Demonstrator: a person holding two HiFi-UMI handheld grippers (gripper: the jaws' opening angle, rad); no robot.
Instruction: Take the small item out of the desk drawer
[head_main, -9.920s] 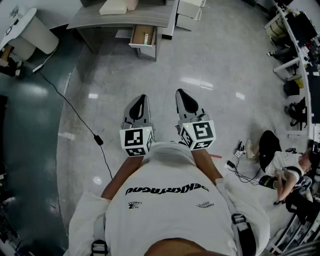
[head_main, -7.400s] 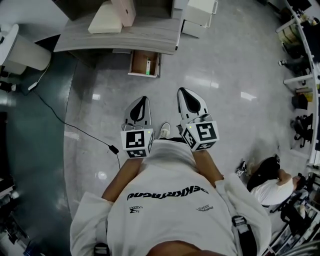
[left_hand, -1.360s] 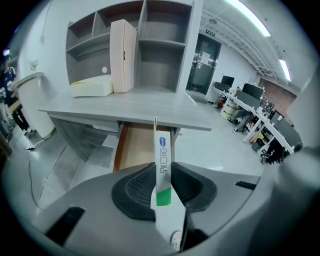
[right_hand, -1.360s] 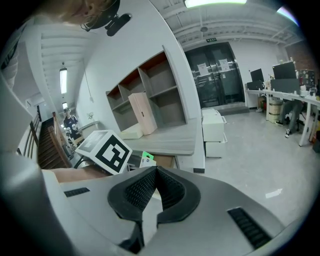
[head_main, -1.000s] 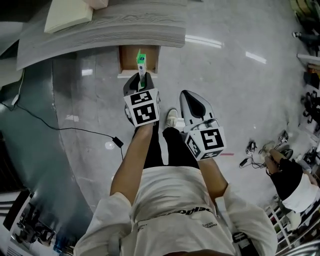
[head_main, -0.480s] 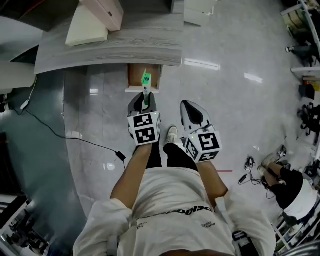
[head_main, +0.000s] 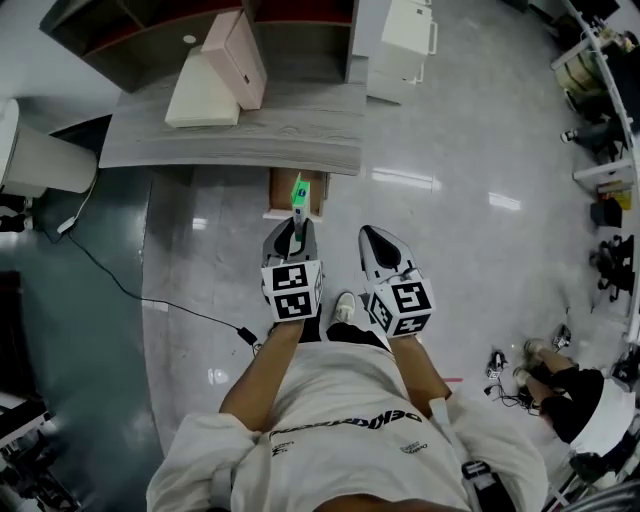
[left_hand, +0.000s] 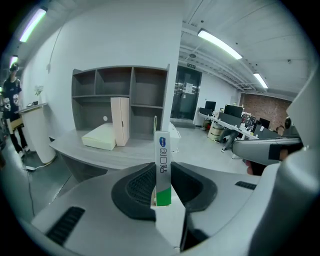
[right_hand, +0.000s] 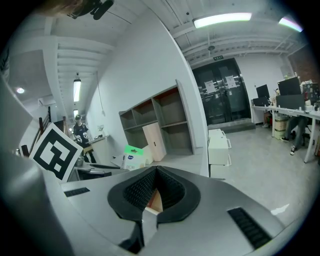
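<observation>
Plainly, the left gripper (head_main: 291, 228) had its jaws clamped on the slim box (left_hand: 163, 160), gripping the lower part near the green band, so that most of its length stood out past the pads. In the head view the box hung above the open drawer (head_main: 275, 190), out of it and touching neither the drawer nor the desk (head_main: 250, 145). The right gripper (head_main: 372, 240) sat beside the left with its jaws together on nothing.

The extraction looked nearly done. To finish it well, the grip needed to stay firm and steady, since a long box held near 1 end could pivot between the pads. The tall end also needed to stay clear of the desk's edge.

Counted: 2 grippers, 1 slim box, 1 open drawer, 1 desk carrying 1 cream block (head_main: 200, 100) and 1 pink box (head_main: 240, 60), and 1 white cabinet (head_main: 405, 40) beyond.
</observation>
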